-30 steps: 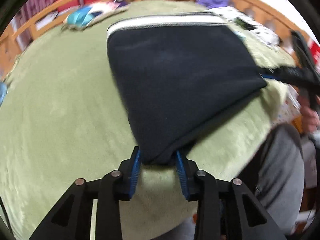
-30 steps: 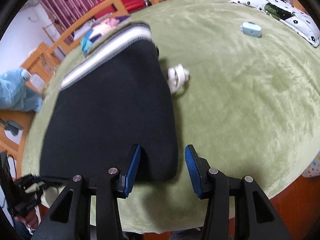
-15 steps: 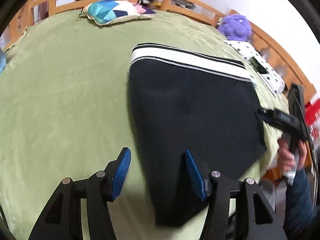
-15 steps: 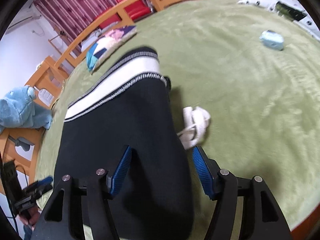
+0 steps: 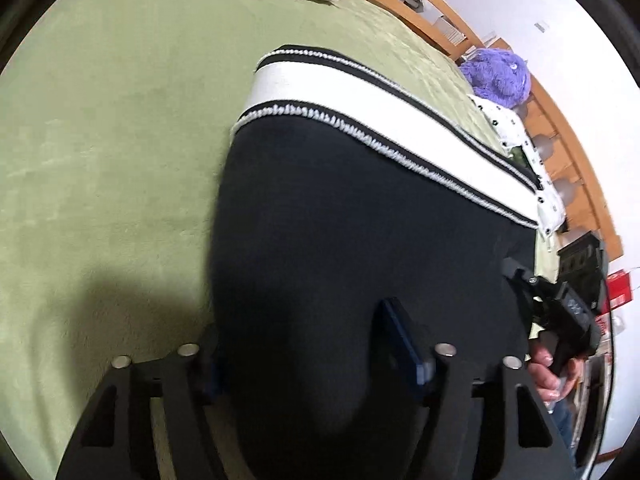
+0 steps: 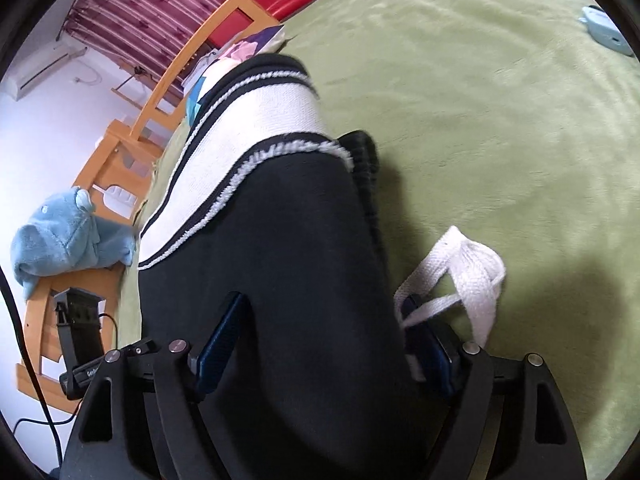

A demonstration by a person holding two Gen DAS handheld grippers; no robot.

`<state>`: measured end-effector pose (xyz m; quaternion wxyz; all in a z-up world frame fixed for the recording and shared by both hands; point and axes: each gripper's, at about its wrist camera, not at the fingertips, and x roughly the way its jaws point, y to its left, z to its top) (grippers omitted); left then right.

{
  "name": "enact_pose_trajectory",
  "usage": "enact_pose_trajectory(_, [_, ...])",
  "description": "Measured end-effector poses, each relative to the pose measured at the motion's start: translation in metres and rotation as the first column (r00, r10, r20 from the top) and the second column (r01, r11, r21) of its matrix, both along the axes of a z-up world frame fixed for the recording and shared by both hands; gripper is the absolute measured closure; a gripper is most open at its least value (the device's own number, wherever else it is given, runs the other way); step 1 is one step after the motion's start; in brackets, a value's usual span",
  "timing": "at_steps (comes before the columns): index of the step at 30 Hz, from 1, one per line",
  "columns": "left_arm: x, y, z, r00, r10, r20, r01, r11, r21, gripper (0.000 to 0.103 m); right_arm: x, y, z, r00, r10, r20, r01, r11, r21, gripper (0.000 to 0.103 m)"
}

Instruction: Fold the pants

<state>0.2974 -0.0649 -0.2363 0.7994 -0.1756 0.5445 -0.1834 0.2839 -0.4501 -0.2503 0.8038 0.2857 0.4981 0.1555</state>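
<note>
The pants (image 5: 340,248) lie flat on the green blanket (image 5: 112,140), a dark slab already folded short, with the white striped waistband (image 5: 384,120) at the far end, toward one o'clock from the left side and eleven o'clock from the right.

The left gripper (image 5: 316,348) has its jaws spread wide, straddling the near left edge of the cloth: one finger sits just off the fabric at seven o'clock, the other rests over the dark cloth at five o'clock. The right gripper (image 6: 324,340) is spread too, astride the near right edge, its inner finger over the cloth and its outer finger beside the white drawstring (image 6: 464,276), which trails out onto the blanket at three o'clock and appears to touch that finger.

To my eye the job in hand is getting a fresh hold on the near edge for another fold toward the waistband. Doing it well means pushing both sets of jaws far enough in that they catch every layer, not just the top one, and closing at matching spots on each side so the edge lifts level. I would keep the drawstring clear of the right jaws, or tuck it in, since a pinched cord could drag the fold crooked. A slow, even carry should stop the soft cloth sagging in the middle.
</note>
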Motion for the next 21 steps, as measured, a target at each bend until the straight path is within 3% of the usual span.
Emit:
enact_pose_trajectory(2, [0.0, 0.0, 0.006, 1.0, -0.016, 0.017, 0.016, 1.0, -0.014, 0.07, 0.001, 0.004, 0.005, 1.0, 0.005, 0.003, -0.005, 1.0, -0.027, 0.035])
enact_pose_trajectory(5, [-0.004, 0.01, 0.02, 0.998, -0.024, 0.05, 0.027, 0.998, -0.062, 0.082, -0.005, 0.005, 0.019, 1.0, -0.007, 0.016, 0.007, 0.999, -0.046, 0.049])
enact_pose_trajectory(8, [-0.005, 0.022, 0.03, 0.998, -0.015, 0.059, 0.021, 0.994, -0.104, 0.083, -0.011, 0.015, 0.043, 0.998, -0.002, 0.058, 0.006, 0.999, -0.054, 0.058])
enact_pose_trajectory(10, [-0.008, 0.031, 0.043, 0.996, -0.008, 0.094, 0.016, 0.996, -0.084, 0.083, -0.013, 0.026, 0.055, 0.997, 0.012, 0.079, -0.006, 0.997, -0.079, 0.061])
enact_pose_trajectory(11, [-0.009, 0.041, 0.053, 0.993, -0.002, 0.12, 0.01, 0.998, -0.068, 0.083, -0.013, 0.035, 0.061, 0.996, 0.022, 0.086, -0.016, 0.997, -0.07, 0.068])
enact_pose_trajectory(14, [-0.003, 0.073, 0.072, 0.989, 0.018, 0.15, -0.011, 0.999, -0.048, 0.083, -0.013, 0.069, 0.074, 0.992, 0.061, 0.111, -0.059, 0.998, -0.027, 0.073])
enact_pose_trajectory(18, [0.009, 0.118, 0.085, 0.984, 0.054, 0.172, -0.061, 0.998, 0.035, 0.083, -0.013, 0.119, 0.065, 0.988, 0.112, 0.109, -0.116, 0.993, 0.033, 0.075])
enact_pose_trajectory(21, [0.015, 0.131, 0.069, 0.991, 0.036, 0.129, -0.043, 0.998, 0.053, 0.082, -0.016, 0.143, 0.059, 0.987, 0.111, 0.115, -0.111, 0.994, -0.012, 0.073])
